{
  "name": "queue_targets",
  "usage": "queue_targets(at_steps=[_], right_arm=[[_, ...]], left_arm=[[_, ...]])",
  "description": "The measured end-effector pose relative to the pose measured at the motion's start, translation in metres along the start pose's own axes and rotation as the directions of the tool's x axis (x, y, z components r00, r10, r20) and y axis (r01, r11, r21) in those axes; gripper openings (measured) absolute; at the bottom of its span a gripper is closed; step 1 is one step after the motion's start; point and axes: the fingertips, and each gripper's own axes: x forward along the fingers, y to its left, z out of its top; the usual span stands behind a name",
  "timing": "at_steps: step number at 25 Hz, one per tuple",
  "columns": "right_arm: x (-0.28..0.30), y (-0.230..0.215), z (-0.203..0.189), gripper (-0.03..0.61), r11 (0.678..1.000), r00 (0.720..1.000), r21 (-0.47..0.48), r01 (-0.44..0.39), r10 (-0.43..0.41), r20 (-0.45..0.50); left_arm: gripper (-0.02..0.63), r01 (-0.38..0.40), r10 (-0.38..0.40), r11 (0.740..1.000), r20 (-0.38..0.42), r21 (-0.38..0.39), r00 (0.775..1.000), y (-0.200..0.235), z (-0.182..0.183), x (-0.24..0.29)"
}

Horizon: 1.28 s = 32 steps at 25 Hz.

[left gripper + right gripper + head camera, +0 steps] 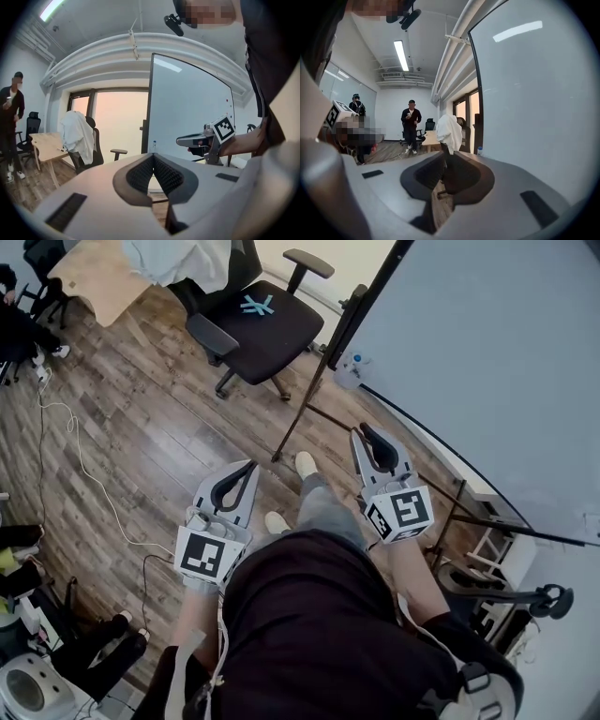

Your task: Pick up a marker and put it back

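Observation:
No marker shows in any view. My left gripper (246, 468) is shut with nothing in it, held at waist height over the wooden floor. My right gripper (362, 433) is also shut and holds nothing; it points along the lower edge of the big whiteboard (487, 362). In the left gripper view its jaws meet at the tip (153, 156), and the right gripper (197, 139) floats ahead in front of the whiteboard (187, 108). In the right gripper view the jaws close at the tip (443, 153), with the whiteboard (534, 93) filling the right side.
A black office chair (267, 329) stands ahead, with a water bottle (349, 371) by the whiteboard's stand leg (300, 418). A wooden table (98, 277) is far left. A white cable (75, 446) runs over the floor. A person (411, 126) stands farther off in the room.

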Motion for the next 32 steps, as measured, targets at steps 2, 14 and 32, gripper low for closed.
queue_targets(at_steps=[2, 14, 32], right_arm=[[0.012, -0.013, 0.000, 0.066, 1.000, 1.000, 0.003, 0.004, -0.004, -0.008], [0.070, -0.066, -0.011, 0.066, 1.000, 0.998, 0.017, -0.001, 0.002, -0.062], [0.123, -0.099, -0.031, 0.080, 0.999, 0.989, 0.002, -0.042, 0.042, -0.139]], left_arm=[[0.006, -0.010, 0.010, 1.000, -0.010, 0.008, 1.000, 0.009, 0.005, 0.013], [0.006, 0.009, -0.011, 0.999, -0.058, -0.047, 0.998, 0.030, 0.002, 0.086], [0.006, 0.004, -0.008, 0.999, -0.090, -0.050, 0.996, 0.053, 0.006, 0.138]])
